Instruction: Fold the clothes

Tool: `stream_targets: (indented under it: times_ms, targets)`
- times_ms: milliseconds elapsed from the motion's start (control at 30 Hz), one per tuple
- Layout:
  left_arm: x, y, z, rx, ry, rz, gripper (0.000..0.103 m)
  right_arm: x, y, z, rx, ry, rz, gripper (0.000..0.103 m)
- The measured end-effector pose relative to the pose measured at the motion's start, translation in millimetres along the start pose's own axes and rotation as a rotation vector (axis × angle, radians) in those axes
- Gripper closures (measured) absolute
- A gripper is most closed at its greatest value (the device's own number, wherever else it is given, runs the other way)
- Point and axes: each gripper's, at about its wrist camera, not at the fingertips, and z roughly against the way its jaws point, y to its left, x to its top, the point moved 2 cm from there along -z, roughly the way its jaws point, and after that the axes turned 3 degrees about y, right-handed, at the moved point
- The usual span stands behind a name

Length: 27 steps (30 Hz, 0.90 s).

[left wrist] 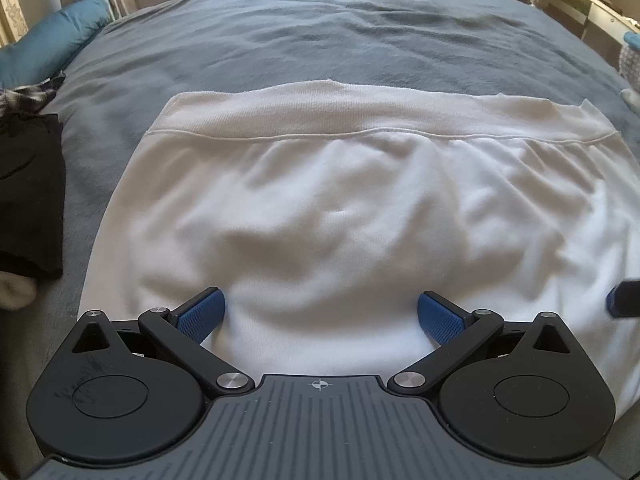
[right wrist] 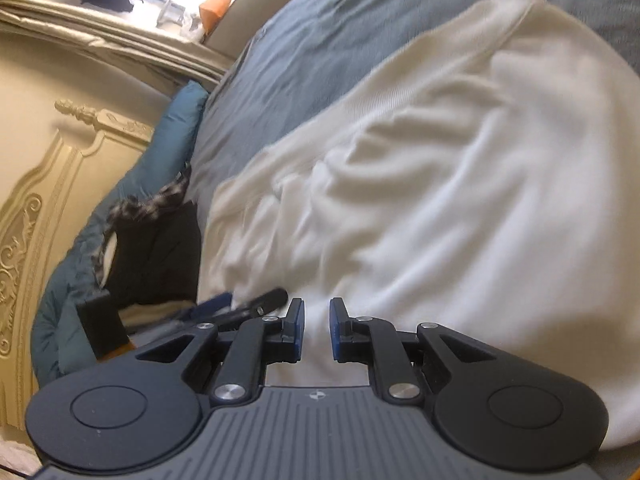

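A white sweatshirt (left wrist: pixel 340 208) lies flat on the blue-grey bed (left wrist: pixel 320 32), ribbed hem pointing away from the left gripper (left wrist: pixel 320 314), whose fingers are spread wide over it. The right gripper (right wrist: pixel 317 328) hovers nearly closed, grasping nothing.

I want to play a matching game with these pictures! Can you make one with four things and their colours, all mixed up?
Things:
1. sweatshirt
2. blanket
3. pillow
4. folded clothes

Colours:
A. black
B. white
C. teal
D. grey-blue

Pairs: 1-B, 2-D, 3-C, 4-A. The sweatshirt lies spread on the blanket, the folded clothes sit left of it, and the pillow is farther back on the left.
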Motion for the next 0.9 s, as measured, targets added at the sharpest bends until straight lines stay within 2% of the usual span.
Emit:
stream_targets:
  times_ms: [133,300,367,467,533,633,733,900]
  targets:
    - [-1,5,8,-0.034,-0.041,0.002,0.000,-4,0,-7,-0.022,0.018,0.001,0.089]
    - [0,16,37,-0.108,-0.231,-0.041,0.000,2,5,-5,-0.082,-0.020,0.069,0.089]
    - [7,16,38,-0.137,-0.257,-0.095,0.002,8,9,-4,-0.119,-0.039,0.114,0.089]
    - [23,16,30,-0.166,-0.300,-0.133,0.011,26,15,-3,-0.167,-0.077,0.171,0.089]
    - [35,17,16,-0.162,-0.300,-0.131,0.040,39,17,-6,-0.205,-0.109,0.202,0.089]
    - [51,20,-5,-0.156,-0.284,-0.112,0.061,56,19,-11,-0.291,-0.169,0.253,0.090]
    - [56,29,-23,-0.113,-0.253,-0.060,0.065,73,21,-16,-0.377,-0.229,0.303,0.091]
    - [49,45,-32,-0.066,-0.298,-0.029,0.065,84,7,-15,-0.520,-0.309,0.362,0.091]
